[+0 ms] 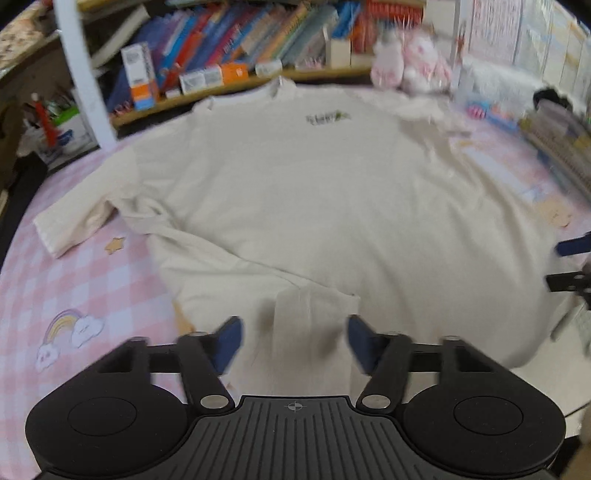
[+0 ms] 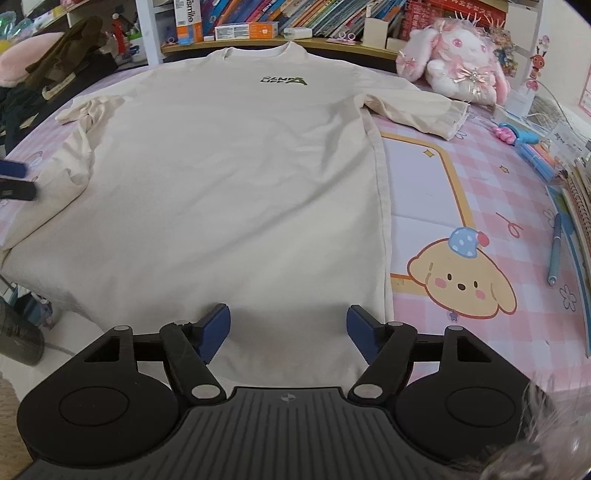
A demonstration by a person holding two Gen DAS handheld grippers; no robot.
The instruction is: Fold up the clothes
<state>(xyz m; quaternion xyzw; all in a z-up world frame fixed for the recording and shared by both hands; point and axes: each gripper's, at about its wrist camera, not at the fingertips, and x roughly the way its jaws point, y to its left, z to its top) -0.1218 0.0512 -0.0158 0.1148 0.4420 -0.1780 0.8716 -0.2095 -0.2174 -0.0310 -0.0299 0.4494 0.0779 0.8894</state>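
Observation:
A cream long-sleeved shirt (image 1: 314,184) (image 2: 229,184) with a small dark chest logo lies face up on the pink checked cover, collar at the far side. Its left sleeve is bunched, and its right sleeve (image 2: 417,110) is stretched out. My left gripper (image 1: 295,341) hovers over the near left part of the hem. Its jaws are apart, and a raised fold of cloth (image 1: 314,325) stands between them with no pad pressing on it. My right gripper (image 2: 288,332) is open over the near right part of the hem, with flat cloth below it. Each gripper shows at the other view's edge (image 1: 569,266) (image 2: 14,181).
A pink plush rabbit (image 2: 458,66) sits at the far right, and a shelf of books (image 2: 295,18) runs behind the collar. A pen (image 2: 554,251), notebooks (image 2: 580,199) and toys lie along the right side. Dark clothes (image 2: 55,62) are piled at the far left.

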